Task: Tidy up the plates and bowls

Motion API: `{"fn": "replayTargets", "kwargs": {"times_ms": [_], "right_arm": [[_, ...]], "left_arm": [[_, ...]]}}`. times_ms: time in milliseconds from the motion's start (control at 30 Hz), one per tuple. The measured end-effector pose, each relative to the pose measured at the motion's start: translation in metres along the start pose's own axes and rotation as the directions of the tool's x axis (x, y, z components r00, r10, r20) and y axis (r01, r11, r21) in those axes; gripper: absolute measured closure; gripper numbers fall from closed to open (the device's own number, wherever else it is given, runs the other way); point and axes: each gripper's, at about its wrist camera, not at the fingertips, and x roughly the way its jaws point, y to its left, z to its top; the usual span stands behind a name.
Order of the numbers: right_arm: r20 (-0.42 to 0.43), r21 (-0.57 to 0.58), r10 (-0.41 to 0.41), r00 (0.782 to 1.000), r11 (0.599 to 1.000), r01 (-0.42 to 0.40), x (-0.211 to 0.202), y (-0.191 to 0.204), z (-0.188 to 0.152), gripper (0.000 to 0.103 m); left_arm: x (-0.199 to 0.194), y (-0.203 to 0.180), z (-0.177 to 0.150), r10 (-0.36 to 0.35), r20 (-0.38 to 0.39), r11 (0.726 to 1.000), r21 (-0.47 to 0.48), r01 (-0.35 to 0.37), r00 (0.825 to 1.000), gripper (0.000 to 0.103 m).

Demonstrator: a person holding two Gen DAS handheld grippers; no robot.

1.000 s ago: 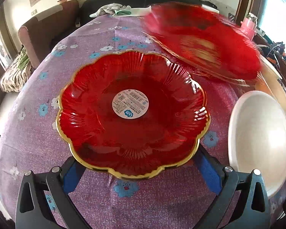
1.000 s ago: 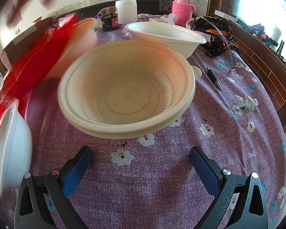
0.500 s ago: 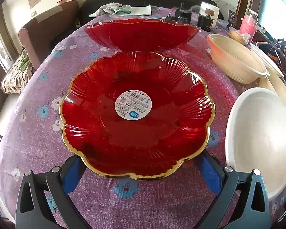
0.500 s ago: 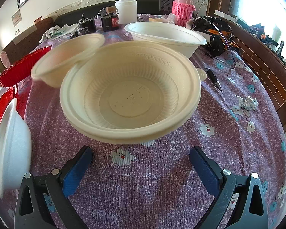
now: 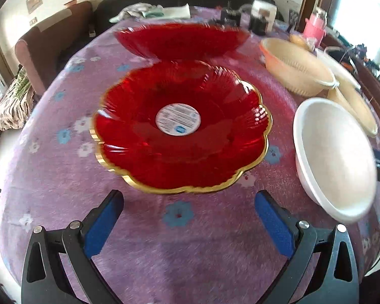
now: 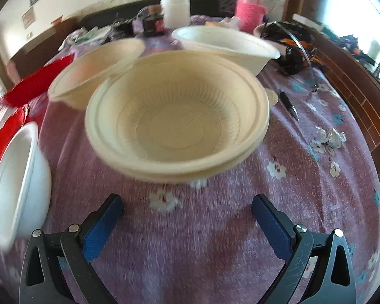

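We find left gripper (image 5: 188,204) wide, empty, short of red plate (image 5: 181,133) on tablecloth (image 5: 63,190). Right gripper (image 6: 187,209) wide, empty, facing stacked cream bowls (image 6: 177,116).

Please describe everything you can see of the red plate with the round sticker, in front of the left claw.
The red plate is translucent, glass-like, with a scalloped flower-shaped rim edged in gold and fine ribs running toward the centre. A round white sticker with blue print sits in its middle. It lies flat on the purple flowered tablecloth, just beyond the open left claw, which does not touch it.
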Motion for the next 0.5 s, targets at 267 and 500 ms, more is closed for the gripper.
{"fn": "replayTargets", "kwargs": {"times_ms": [267,500], "right_arm": [[-0.095,0.05,0.034,0.995,0.998,-0.029,-0.03,-0.012,-0.007,0.002],[-0.054,0.075,0.147,0.988,0.987,-0.142,-0.067,-0.008,0.016,0.013]], "left_arm": [[-0.036,0.035,0.003,-0.011,0.051,0.998,-0.057,0.013,0.999,0.0],[-0.047,0.08,0.021,-0.094,0.015,0.978,-0.188,0.095,0.995,0.0]]}}
